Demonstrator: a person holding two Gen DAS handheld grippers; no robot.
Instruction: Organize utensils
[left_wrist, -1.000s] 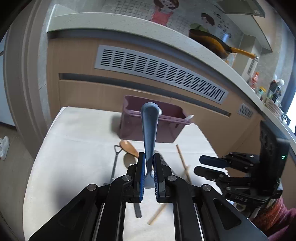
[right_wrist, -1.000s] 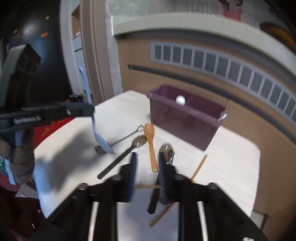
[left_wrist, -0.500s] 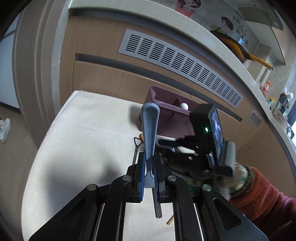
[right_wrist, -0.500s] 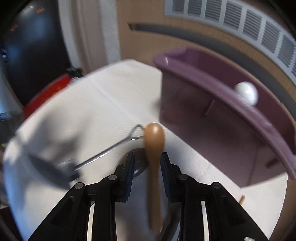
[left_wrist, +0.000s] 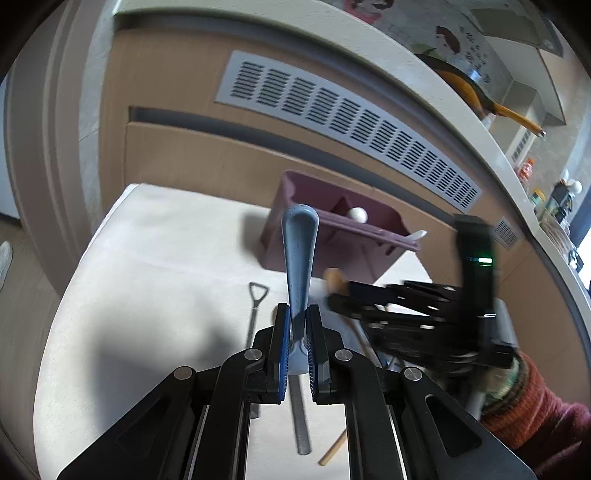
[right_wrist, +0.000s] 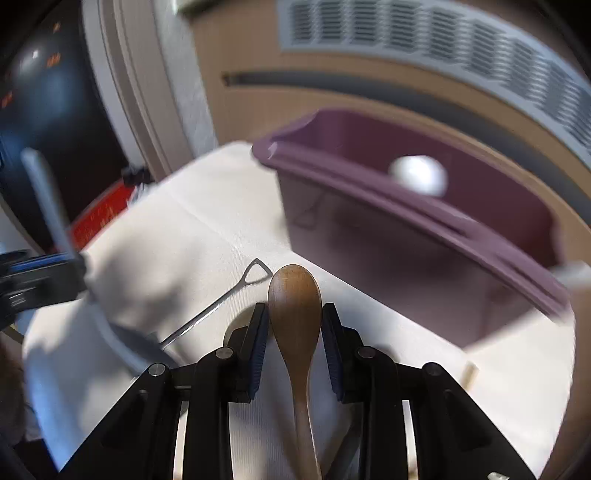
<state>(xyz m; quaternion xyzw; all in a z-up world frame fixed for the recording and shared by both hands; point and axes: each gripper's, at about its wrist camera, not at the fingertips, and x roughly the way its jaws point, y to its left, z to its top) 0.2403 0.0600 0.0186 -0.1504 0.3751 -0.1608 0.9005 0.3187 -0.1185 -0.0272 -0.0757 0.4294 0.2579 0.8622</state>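
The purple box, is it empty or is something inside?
Not empty. A white round-ended utensil sticks up inside the purple box; what else lies inside is hidden.

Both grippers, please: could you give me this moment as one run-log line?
left gripper: shut on blue spoon | right gripper: jaws around wooden spoon, grip unclear | purple bin: white utensil inside

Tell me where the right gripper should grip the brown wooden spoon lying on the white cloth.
Grip the brown wooden spoon at the neck just behind its oval bowl, coming down from above with the right gripper astride it; the bowl looks too wide and rounded for the pads.
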